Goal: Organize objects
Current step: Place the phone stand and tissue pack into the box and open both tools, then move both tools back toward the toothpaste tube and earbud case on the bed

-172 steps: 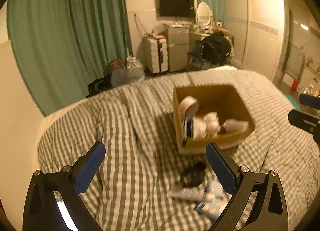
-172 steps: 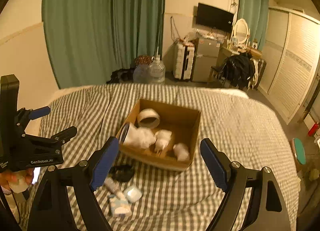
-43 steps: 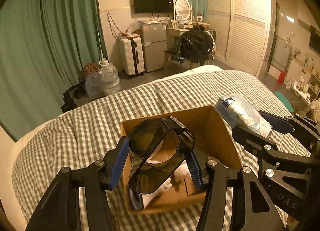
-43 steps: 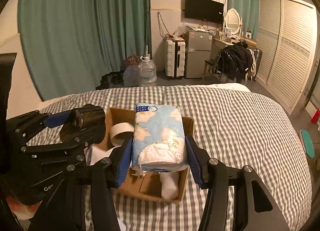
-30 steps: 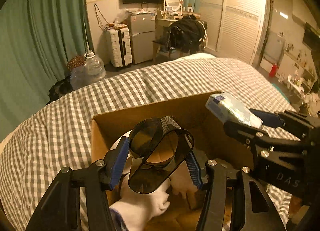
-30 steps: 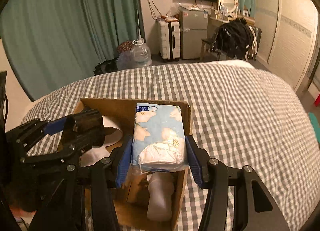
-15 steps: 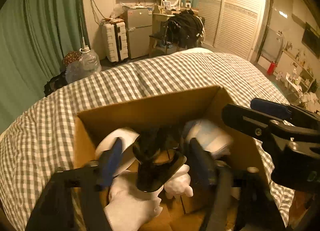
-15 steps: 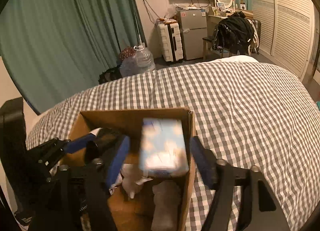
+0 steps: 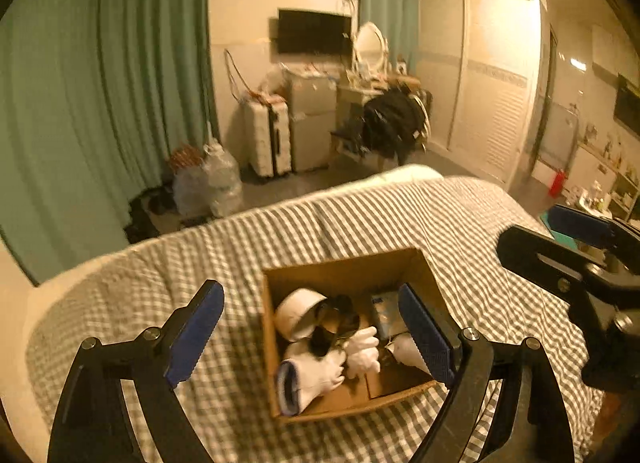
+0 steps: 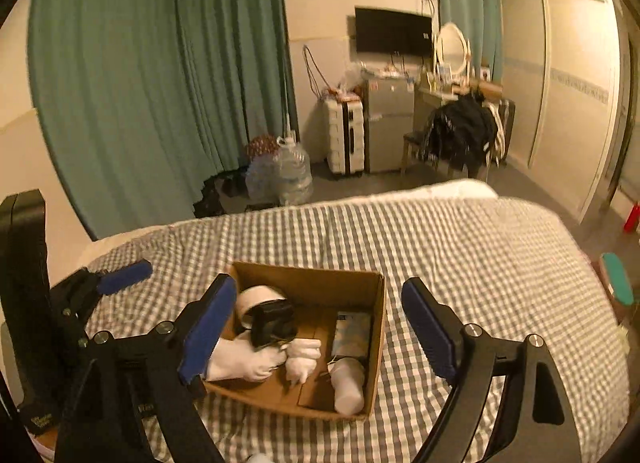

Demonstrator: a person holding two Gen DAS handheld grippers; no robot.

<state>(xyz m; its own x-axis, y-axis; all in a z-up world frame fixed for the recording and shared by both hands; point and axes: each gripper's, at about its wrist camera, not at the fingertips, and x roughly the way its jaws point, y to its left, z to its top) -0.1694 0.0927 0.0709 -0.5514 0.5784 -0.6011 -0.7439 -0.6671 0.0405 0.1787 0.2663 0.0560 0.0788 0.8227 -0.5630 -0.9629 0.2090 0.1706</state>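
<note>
An open cardboard box [image 9: 344,263] [image 10: 378,327] sits on the checked bed. Inside lie a white tape roll [image 9: 298,313] [image 10: 256,299], a dark glasses-like item [image 9: 332,327] [image 10: 272,327], white socks [image 9: 316,375] [image 10: 248,363], a blue tissue pack [image 9: 386,313] [image 10: 352,333] and a white bottle [image 10: 348,387]. My left gripper [image 9: 312,337] is open and empty, above the box. My right gripper [image 10: 318,327] is open and empty, also above the box. Each gripper shows at the edge of the other's view.
The grey checked bedspread [image 10: 460,247] slopes away on all sides. Beyond the bed stand green curtains [image 10: 160,83], water jugs [image 10: 294,175], a white suitcase [image 10: 344,135], a small fridge [image 10: 388,123] and a chair with dark clothes [image 10: 460,135].
Both grippers opened and dropped their loads into the box: the dark glasses from the left, the tissue pack from the right. Both then pulled up and back from the box.
</note>
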